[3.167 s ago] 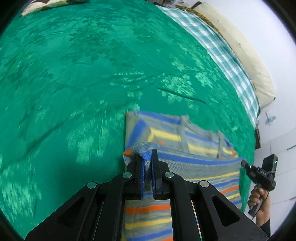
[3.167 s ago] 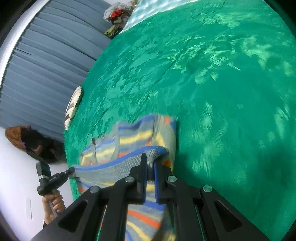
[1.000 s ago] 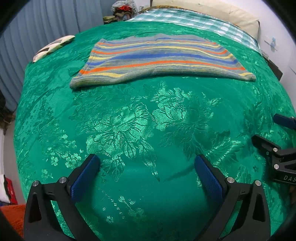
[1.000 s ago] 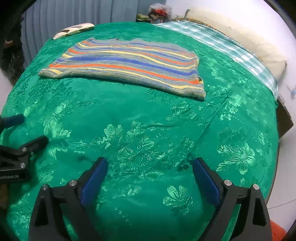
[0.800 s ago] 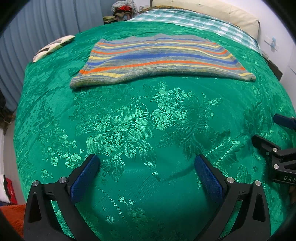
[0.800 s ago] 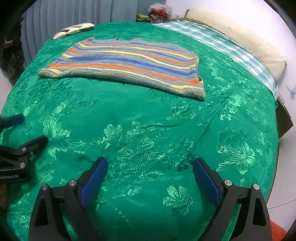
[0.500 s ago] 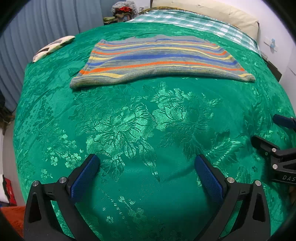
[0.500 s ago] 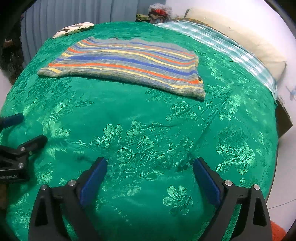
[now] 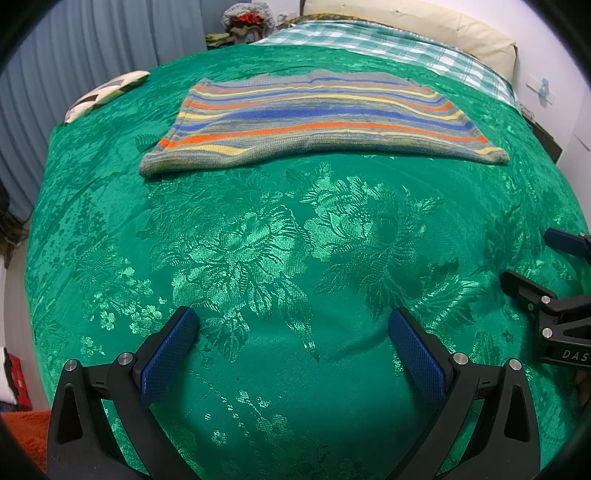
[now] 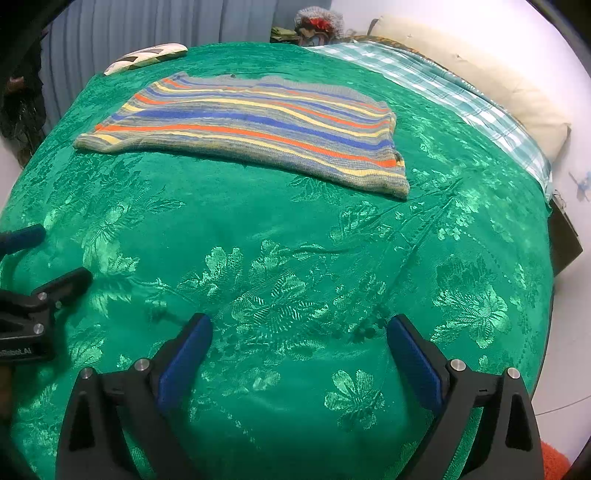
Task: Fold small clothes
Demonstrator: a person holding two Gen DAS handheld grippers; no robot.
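Note:
A striped knit garment [image 9: 317, 118] in grey, blue, orange and yellow lies folded flat on the far half of the green bedspread [image 9: 280, 258]; the right wrist view shows the same garment [image 10: 251, 125]. My left gripper [image 9: 291, 328] is open, well short of it near the bed's front edge, with nothing between its blue pads [image 9: 168, 350]. My right gripper [image 10: 297, 336] is open too and holds nothing. Each gripper appears at the edge of the other's view: the right gripper [image 9: 532, 262] and the left gripper [image 10: 51, 258].
A patterned cushion [image 9: 105, 94] lies at the bed's far left corner. A checked sheet [image 9: 384, 44] and a cream pillow [image 9: 413, 22] run along the far right side. Grey curtains [image 9: 92, 48] hang behind. An orange rug [image 9: 26, 432] shows at lower left.
About three seconds ago both grippers were shut on the garment's edge; since then they let go and drew back. Over the last second nothing has visibly moved.

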